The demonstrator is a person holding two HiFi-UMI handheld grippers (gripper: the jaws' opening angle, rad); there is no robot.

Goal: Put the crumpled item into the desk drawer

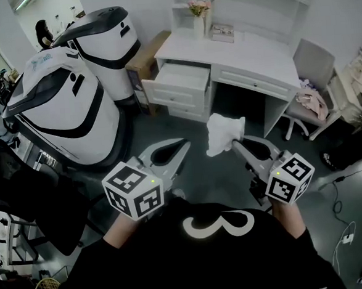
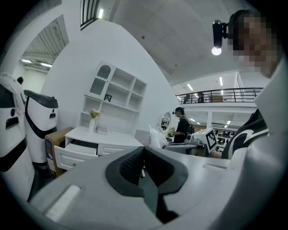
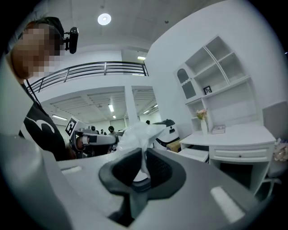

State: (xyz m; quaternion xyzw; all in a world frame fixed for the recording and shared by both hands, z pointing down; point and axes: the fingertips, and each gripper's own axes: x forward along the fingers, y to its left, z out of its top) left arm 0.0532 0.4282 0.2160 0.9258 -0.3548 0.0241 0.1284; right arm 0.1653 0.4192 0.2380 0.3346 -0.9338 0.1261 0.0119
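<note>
Grey floor (image 1: 152,129) before white desk (image 1: 242,50): carry crumpled paper (image 1: 221,133) pinched in right gripper (image 1: 234,144) over desk's open drawer (image 1: 179,79); left gripper (image 1: 185,145) pressed together

The head view looks from above the person, forward and steeply down. The left gripper (image 1: 182,150) and right gripper (image 1: 235,145) sit close to the camera at lower centre, and the white desk (image 1: 242,53) lies farther off at upper centre. Each gripper view looks from just behind its own jaws, along them and tilted upward. The left gripper view places the desk (image 2: 105,134) at lower left; the right gripper view places the desk (image 3: 238,134) at right. All three views share the desk.
</note>
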